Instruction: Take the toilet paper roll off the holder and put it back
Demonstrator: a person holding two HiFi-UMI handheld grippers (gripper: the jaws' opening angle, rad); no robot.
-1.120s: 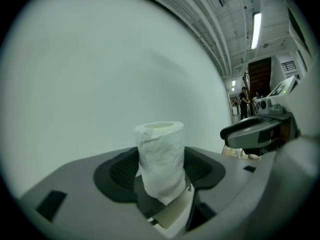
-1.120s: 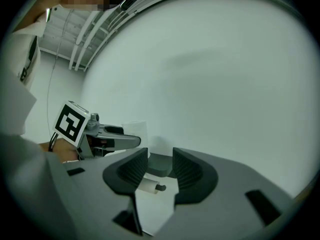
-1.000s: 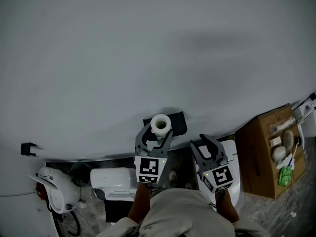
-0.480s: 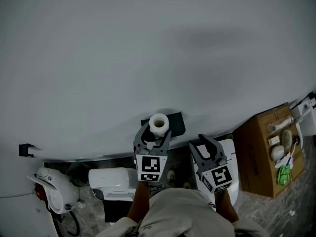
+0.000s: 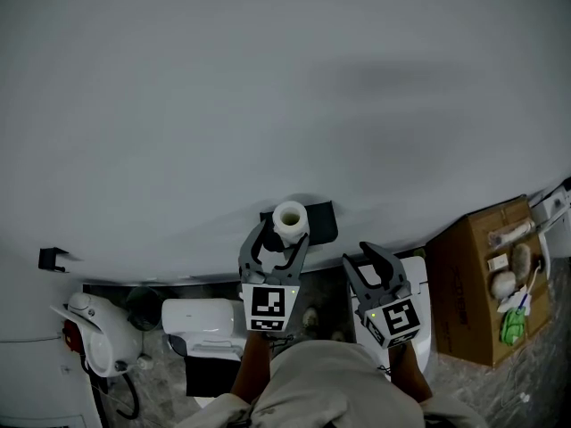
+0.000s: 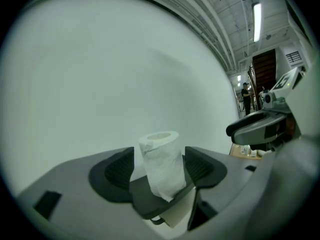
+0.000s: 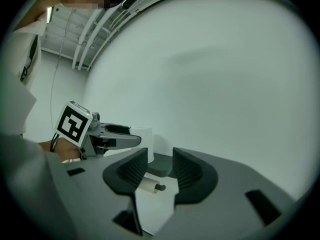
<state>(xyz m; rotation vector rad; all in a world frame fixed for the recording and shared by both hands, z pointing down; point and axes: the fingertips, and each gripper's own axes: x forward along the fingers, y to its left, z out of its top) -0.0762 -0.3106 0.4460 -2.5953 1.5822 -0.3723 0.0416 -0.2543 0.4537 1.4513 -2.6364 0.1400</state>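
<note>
Two grippers face the wall: the right gripper [image 5: 371,260], nearer, holds its jaws apart with nothing between them, while the left gripper [image 5: 284,238] has its jaws parted around the upright toilet paper roll [image 5: 290,218], seemingly not quite touching it, on the black wall-mounted holder [image 5: 320,218].

Left tongs [image 6: 160,160] apart — toilet paper roll [image 6: 162,170] upright between them on dark holder [image 6: 144,200]

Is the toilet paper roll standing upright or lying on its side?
Upright. The toilet paper roll stands on end on the holder, hollow core facing up, between the left gripper's jaws.
</note>
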